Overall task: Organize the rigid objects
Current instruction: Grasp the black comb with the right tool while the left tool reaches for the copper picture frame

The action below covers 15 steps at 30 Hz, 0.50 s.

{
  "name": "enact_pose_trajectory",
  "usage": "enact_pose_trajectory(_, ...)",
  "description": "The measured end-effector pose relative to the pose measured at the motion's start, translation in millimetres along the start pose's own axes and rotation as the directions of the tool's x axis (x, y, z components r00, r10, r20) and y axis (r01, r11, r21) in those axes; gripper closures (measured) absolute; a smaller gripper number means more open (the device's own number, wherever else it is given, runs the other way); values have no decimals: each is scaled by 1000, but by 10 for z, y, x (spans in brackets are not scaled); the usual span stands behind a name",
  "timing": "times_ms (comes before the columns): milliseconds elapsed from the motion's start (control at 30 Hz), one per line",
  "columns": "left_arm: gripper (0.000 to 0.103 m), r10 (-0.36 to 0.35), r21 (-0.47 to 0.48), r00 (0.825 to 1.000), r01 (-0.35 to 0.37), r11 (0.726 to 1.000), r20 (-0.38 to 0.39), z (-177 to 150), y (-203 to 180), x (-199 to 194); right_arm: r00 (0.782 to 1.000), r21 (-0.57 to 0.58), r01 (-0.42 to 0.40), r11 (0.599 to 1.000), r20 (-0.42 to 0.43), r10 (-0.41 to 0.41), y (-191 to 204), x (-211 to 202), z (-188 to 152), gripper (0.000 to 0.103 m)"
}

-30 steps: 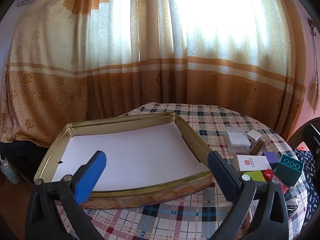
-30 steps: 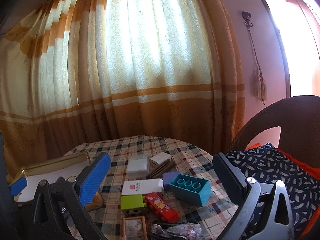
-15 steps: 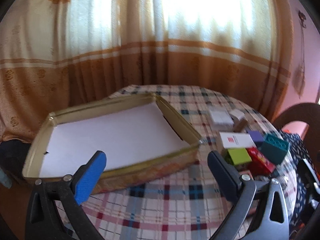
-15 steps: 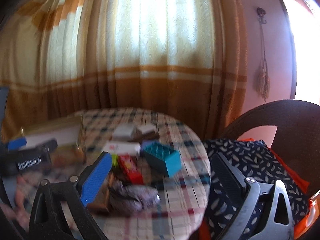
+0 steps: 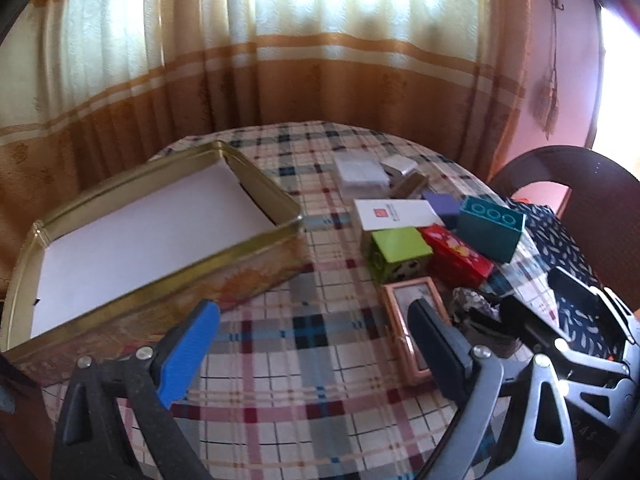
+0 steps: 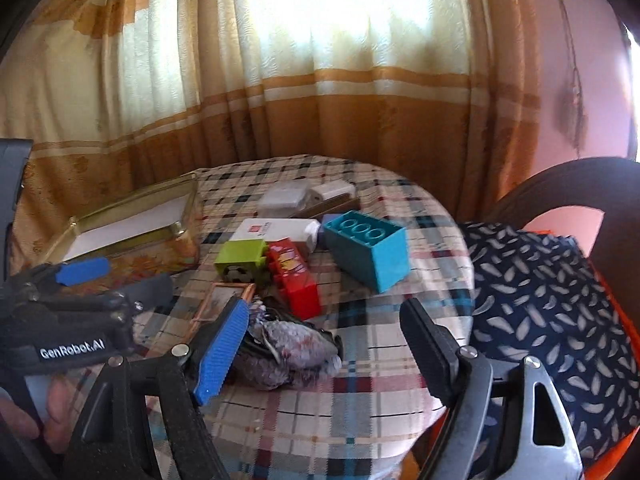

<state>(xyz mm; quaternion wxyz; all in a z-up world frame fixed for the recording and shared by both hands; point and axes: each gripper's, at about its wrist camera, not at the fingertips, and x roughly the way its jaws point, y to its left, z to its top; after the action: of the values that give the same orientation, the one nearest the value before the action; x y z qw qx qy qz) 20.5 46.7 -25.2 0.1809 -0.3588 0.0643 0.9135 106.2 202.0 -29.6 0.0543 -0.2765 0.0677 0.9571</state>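
Table (image 5: 304,364): round, under a plaid cloth, with a gold-and-cream curtain (image 6: 320,92) behind it.
Tin tray (image 5: 256,240): a shallow gold box lined with white paper sits on my left side of the table, nothing else in it that I can see.
Chair (image 6: 560,288): dark, at the right edge, draped in navy patterned fabric.
Teal block (image 6: 370,248): the biggest of the loose objects, studs up, at the right of the cluster.
White box (image 6: 276,229): flat with a red logo, just behind the green cube (image 6: 240,258) and the red box (image 6: 296,280).
Copper frame (image 5: 412,320): lies flat at the near edge of the cluster, just ahead of my left tool.
Foil wad (image 6: 288,352): crumpled and grey (partly blurred), just beside my right tool's blue pad.
Left gripper (image 5: 316,344): I hold it over bare cloth between tray and cluster, fingers spread wide, gripping nothing.
Right gripper (image 6: 324,344): low over the near edge of the cluster, fingers likewise apart and empty.
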Motion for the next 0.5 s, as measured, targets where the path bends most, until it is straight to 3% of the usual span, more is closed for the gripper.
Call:
enact_pose_trajectory(400, 7, 19, 6, 999, -19, 1000, -40, -22, 14, 53, 988, -51, -131, 990, -89, 126, 145, 107, -59, 25)
enact_pose_trajectory(433, 7, 19, 3, 999, -19, 1000, -43, -21, 19, 56, 988, -59, -132, 989, -94, 127, 164, 120, -68, 27)
enact_pose_trajectory(500, 7, 18, 3, 999, -18, 1000, -46, -26, 24, 56, 979, -56, -176, 983, -113, 169, 185, 145, -75, 42)
